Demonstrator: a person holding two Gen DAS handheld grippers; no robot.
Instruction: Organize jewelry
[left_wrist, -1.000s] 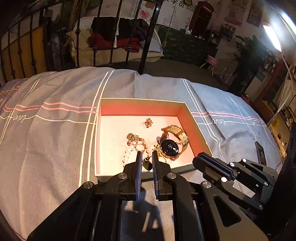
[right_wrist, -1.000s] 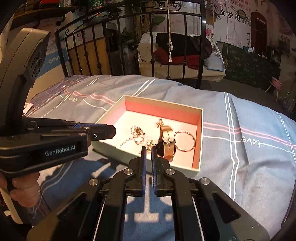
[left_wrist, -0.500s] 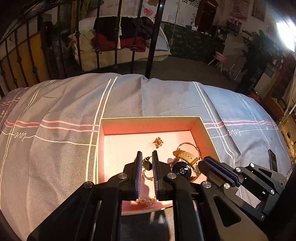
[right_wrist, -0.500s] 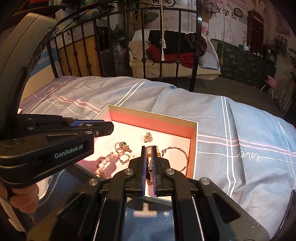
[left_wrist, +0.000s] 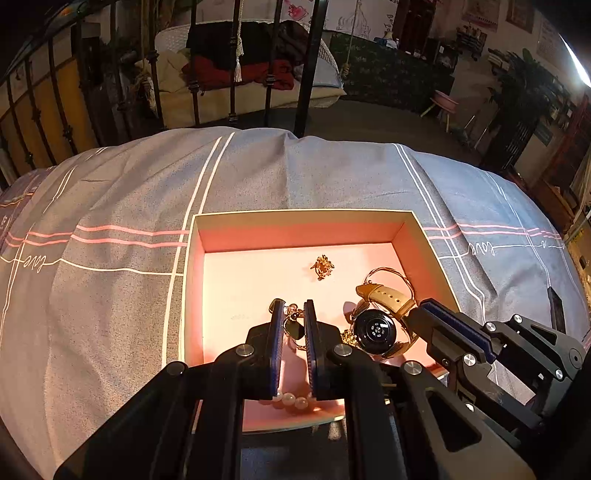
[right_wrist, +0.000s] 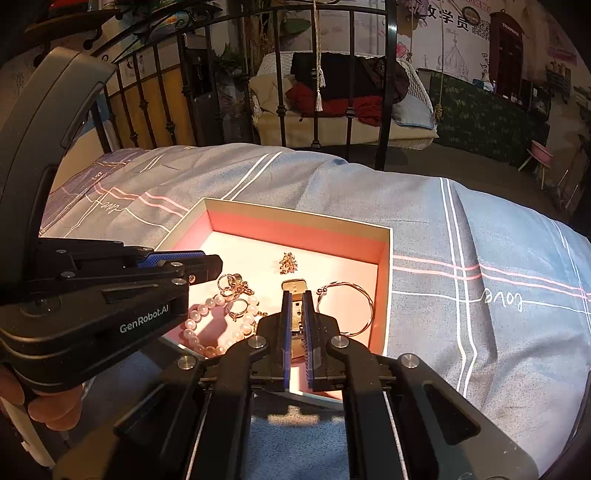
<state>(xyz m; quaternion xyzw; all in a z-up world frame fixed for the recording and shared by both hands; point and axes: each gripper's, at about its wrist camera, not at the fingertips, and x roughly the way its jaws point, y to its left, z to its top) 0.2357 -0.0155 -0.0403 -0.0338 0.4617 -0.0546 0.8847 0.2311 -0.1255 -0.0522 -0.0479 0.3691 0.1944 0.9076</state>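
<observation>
An open box (left_wrist: 303, 216) (right_wrist: 295, 218) with pink lining lies on the grey bedspread. Inside are a watch (left_wrist: 375, 330) with a tan strap (right_wrist: 294, 286), a gold bangle (right_wrist: 347, 308), a small gold brooch (left_wrist: 322, 266) (right_wrist: 289, 263), a pearl bracelet (right_wrist: 218, 319) and gold rings (right_wrist: 232, 284). My left gripper (left_wrist: 293, 314) is over the box with narrowly parted jaws around a dark pendant (left_wrist: 293, 328) on a chain. My right gripper (right_wrist: 295, 299) hovers over the watch strap, jaws almost closed, empty as far as I can see.
A black iron bed rail (left_wrist: 306, 66) (right_wrist: 388, 85) stands behind the bed. Beyond it is a hanging swing seat with clothes (right_wrist: 332, 96). A dark flat object (left_wrist: 556, 308) lies on the bedspread to the right of the box.
Both grippers moved forward over the box. The left one carried the pendant from the near rim to above the box floor; the right one now sits above the watch strap.
</observation>
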